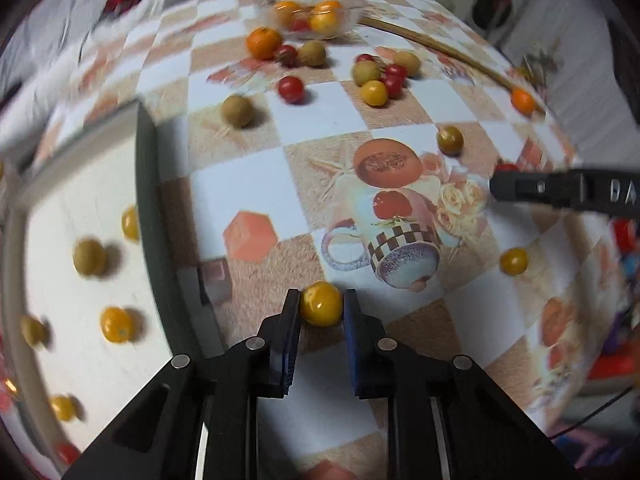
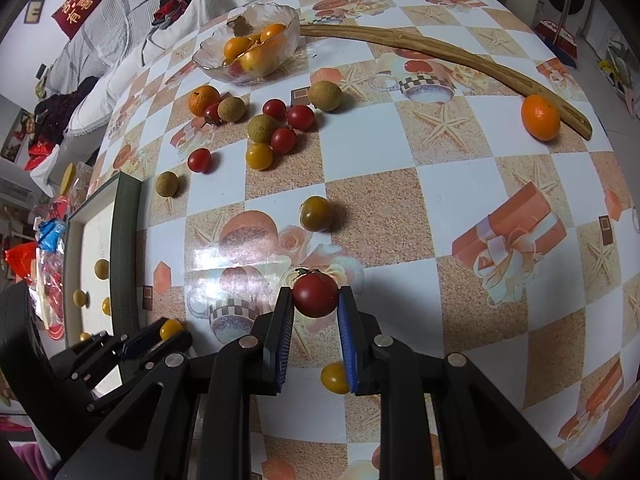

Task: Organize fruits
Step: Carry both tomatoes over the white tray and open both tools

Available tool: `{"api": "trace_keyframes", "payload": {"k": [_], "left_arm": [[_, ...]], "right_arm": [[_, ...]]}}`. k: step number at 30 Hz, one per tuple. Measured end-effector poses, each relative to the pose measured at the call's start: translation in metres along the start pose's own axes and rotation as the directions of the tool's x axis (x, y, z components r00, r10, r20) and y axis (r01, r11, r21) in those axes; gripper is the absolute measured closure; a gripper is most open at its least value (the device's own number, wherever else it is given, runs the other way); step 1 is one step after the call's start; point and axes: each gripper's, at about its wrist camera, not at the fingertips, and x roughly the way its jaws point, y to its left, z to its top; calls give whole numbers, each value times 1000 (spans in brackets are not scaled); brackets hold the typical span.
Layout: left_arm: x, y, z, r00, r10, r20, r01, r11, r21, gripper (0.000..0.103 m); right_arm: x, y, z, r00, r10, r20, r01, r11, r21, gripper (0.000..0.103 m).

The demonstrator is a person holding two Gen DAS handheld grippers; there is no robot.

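Note:
My left gripper is shut on a yellow cherry tomato, held just right of the white tray; it also shows in the right wrist view. My right gripper is shut on a red cherry tomato above the table. The tray holds several yellow and green-brown fruits. Loose red tomatoes, longans and yellow tomatoes lie on the checked tablecloth. A glass bowl at the back holds orange fruits.
A long wooden stick curves across the far table, with a kumquat by its end. Another yellow tomato lies under my right gripper, a green-yellow one mid-table. Clutter and plastic bags sit left of the tray.

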Motion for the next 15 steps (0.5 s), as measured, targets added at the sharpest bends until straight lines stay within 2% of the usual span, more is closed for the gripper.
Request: {"api": "trace_keyframes", "payload": {"k": [3, 9, 15], "left_arm": [[-1, 10, -1, 999, -31, -6, 31, 998, -49, 81], [-1, 10, 0, 999, -41, -15, 41, 998, -52, 81], [-18, 10, 3, 997, -67, 24, 69, 995, -66, 81]], "right_arm": [[2, -1, 0, 1000, 7, -2, -7, 1000, 8, 79], [3, 3, -1, 1000, 15, -7, -15, 1000, 3, 79], [2, 14, 4, 1000, 15, -9, -15, 999, -31, 79]]}}
